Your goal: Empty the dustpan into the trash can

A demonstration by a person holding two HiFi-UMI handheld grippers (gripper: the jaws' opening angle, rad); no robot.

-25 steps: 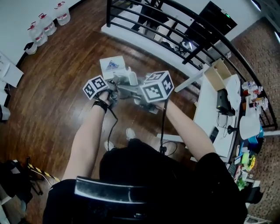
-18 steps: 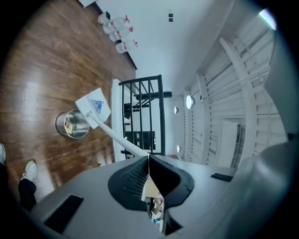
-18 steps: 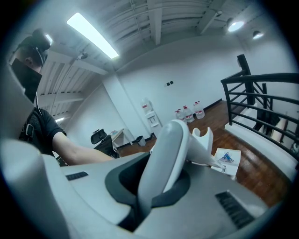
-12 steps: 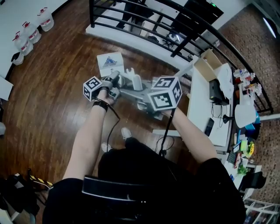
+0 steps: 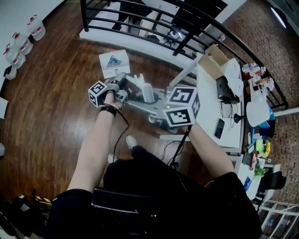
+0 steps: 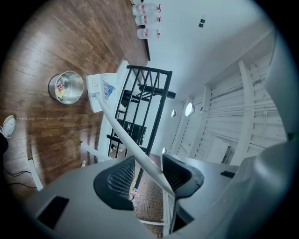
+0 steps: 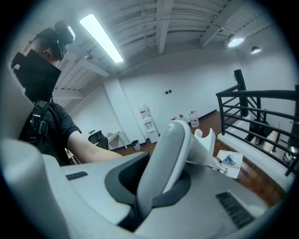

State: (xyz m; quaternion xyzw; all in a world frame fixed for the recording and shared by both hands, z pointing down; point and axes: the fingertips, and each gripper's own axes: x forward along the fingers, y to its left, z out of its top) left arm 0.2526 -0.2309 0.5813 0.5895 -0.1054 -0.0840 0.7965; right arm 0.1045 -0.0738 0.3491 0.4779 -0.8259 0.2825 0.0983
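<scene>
While my right gripper (image 7: 156, 179) clamped the dustpan's handle (image 7: 170, 149), my left gripper (image 6: 147, 175), jaws just opened wide around the loose shaft (image 6: 119, 127), sat nearer the pan (image 6: 98, 86), which showed just beside the trash can (image 6: 65, 87).

Dustpan (image 5: 114, 64) ahead, before railing (image 5: 140, 14); its shaft between left gripper (image 6: 147, 175) jaws, grip end in right gripper (image 7: 154, 184) jaws. Trash can (image 6: 66, 87) on floor (image 6: 32, 60) beside dustpan. Surface (image 5: 210, 102) right, jugs (image 5: 36, 28) far left.

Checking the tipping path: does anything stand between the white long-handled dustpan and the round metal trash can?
Nothing visible does. In the left gripper view the white long-handled dustpan shows directly beside the open round metal trash can, nothing between them.
</scene>
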